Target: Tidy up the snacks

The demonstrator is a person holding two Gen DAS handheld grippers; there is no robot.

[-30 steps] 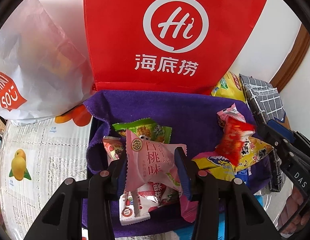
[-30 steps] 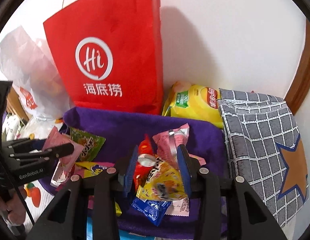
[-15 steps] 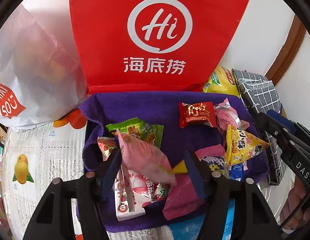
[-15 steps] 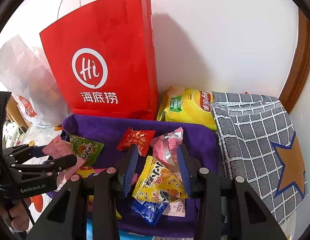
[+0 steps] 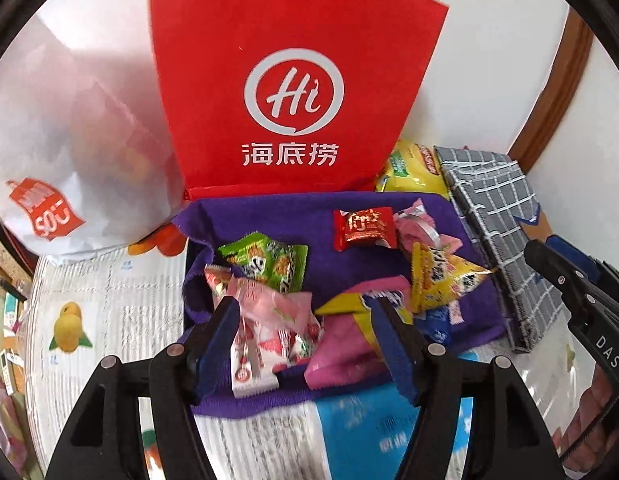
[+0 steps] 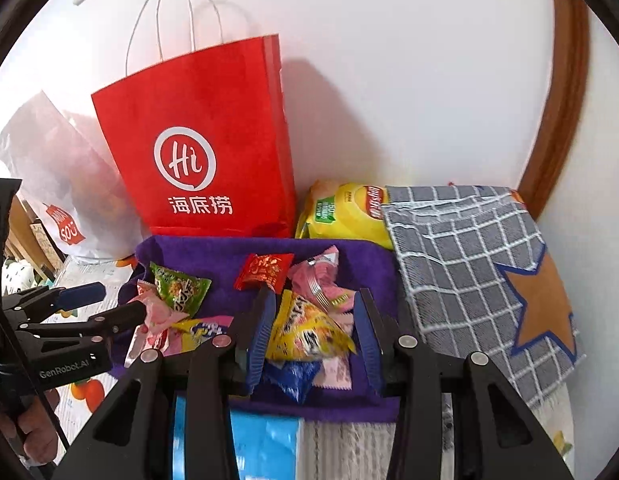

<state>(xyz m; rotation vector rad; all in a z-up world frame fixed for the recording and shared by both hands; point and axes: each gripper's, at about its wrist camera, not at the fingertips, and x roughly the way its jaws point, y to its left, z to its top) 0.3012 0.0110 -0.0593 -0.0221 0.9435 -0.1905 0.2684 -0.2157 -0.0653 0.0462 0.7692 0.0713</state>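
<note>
The snack packets (image 5: 349, 280) lie in a loose heap on the purple cloth (image 5: 277, 216), in front of the red paper bag (image 5: 293, 92). The left gripper (image 5: 305, 340) hovers over them, its jaws having just been opening, wide and empty. The right gripper (image 6: 315, 336) has its jaws narrow, gripping nothing, above the yellow packet (image 6: 305, 332).

Snack packets lie loose on purple cloth (image 5: 269, 216), all flat or slumped, none held.
- Pink peach-print packets (image 5: 275, 320): between the left gripper (image 5: 305, 332) fingers, overlapping, below the open jaws.
- Green packet (image 5: 269, 260): just beyond its left finger.
- Yellow triangular packet (image 6: 305, 328): between the right gripper (image 6: 315, 332) fingers, over a blue packet (image 6: 295, 376).
- Red packet (image 6: 263, 270): beyond, flat, beside a crumpled pink wrapper (image 6: 317, 276).
</note>
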